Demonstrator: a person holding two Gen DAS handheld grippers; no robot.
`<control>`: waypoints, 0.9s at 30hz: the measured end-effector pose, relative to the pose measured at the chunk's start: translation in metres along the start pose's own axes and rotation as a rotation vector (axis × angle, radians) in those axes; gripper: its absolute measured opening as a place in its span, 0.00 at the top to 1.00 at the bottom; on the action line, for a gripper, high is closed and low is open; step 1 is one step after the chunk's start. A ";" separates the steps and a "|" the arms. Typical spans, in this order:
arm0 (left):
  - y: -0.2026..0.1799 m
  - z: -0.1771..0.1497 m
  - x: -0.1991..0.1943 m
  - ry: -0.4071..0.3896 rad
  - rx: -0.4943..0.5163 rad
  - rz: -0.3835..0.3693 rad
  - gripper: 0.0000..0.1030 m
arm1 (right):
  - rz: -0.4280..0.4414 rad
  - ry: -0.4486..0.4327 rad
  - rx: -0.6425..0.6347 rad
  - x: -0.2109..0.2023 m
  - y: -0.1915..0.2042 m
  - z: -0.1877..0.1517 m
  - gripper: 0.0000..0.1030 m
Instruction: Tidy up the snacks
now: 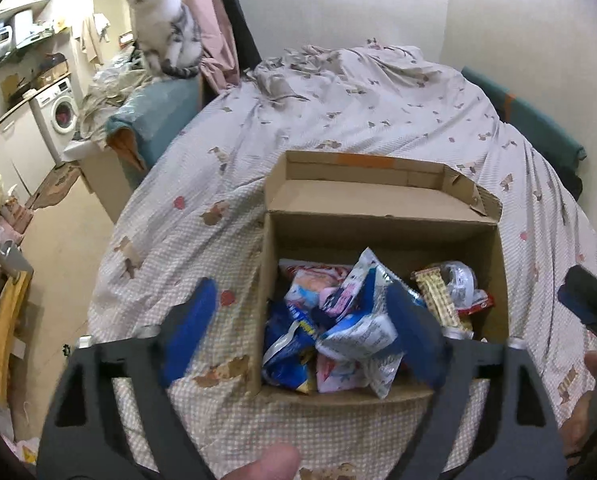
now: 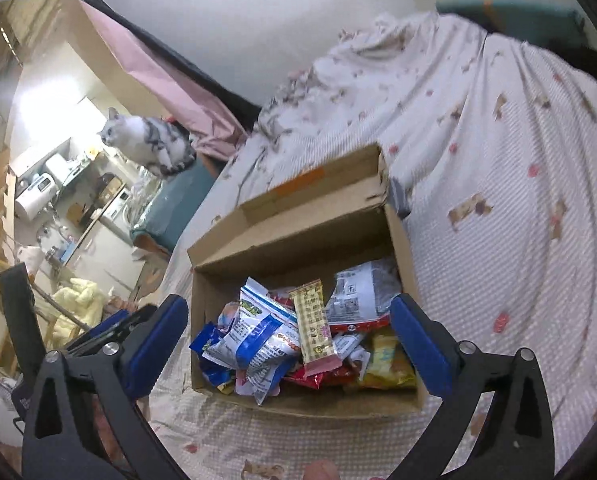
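With snack packets point(image 2: 298, 340) heaped in the cardboard box point(image 2: 298, 402) ahead of both spread, empty grippers, left gripper point(image 1: 302, 332), right gripper point(image 2: 288, 338), seems nearly finished.

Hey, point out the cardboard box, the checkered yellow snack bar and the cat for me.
cardboard box point(image 2: 234, 280), right wrist view, bare inner left wall.
checkered yellow snack bar point(image 2: 313, 320), right wrist view, middle of its wrapper.
cat point(image 1: 160, 16), left wrist view, its chest.

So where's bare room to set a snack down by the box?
Bare bedspread right of the cardboard box, and more to its left toward the bed edge. Inside, snack packets are piled; only the far strip under the flap is bare.
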State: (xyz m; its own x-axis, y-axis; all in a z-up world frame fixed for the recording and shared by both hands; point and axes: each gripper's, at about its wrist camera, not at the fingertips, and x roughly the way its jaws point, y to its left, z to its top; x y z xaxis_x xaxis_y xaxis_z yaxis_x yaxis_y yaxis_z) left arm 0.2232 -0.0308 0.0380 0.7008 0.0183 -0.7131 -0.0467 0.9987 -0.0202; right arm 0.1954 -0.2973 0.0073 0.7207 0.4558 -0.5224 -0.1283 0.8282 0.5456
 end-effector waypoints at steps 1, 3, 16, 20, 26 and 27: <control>0.003 -0.003 -0.004 -0.008 -0.005 -0.003 0.10 | -0.005 -0.009 -0.003 -0.004 0.001 -0.002 0.00; 0.009 -0.011 -0.012 -0.013 -0.014 -0.018 0.08 | -0.024 -0.025 -0.017 -0.013 0.004 -0.007 0.00; 0.025 -0.067 -0.057 -0.034 0.001 -0.026 0.00 | -0.157 -0.031 -0.138 -0.047 0.025 -0.053 0.00; 0.029 -0.089 -0.073 -0.043 0.005 -0.042 0.00 | -0.184 -0.012 -0.174 -0.052 0.033 -0.073 0.00; 0.033 -0.106 -0.081 -0.037 0.010 -0.064 0.00 | -0.226 0.022 -0.239 -0.050 0.047 -0.098 0.00; 0.034 -0.108 -0.083 -0.041 0.005 -0.063 0.00 | -0.231 0.023 -0.247 -0.050 0.049 -0.102 0.00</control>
State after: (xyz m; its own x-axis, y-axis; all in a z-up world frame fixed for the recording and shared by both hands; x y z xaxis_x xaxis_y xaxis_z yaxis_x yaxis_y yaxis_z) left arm 0.0868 -0.0034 0.0205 0.7305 -0.0427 -0.6815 0.0019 0.9982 -0.0604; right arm 0.0836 -0.2469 -0.0063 0.7346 0.2522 -0.6299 -0.1271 0.9631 0.2374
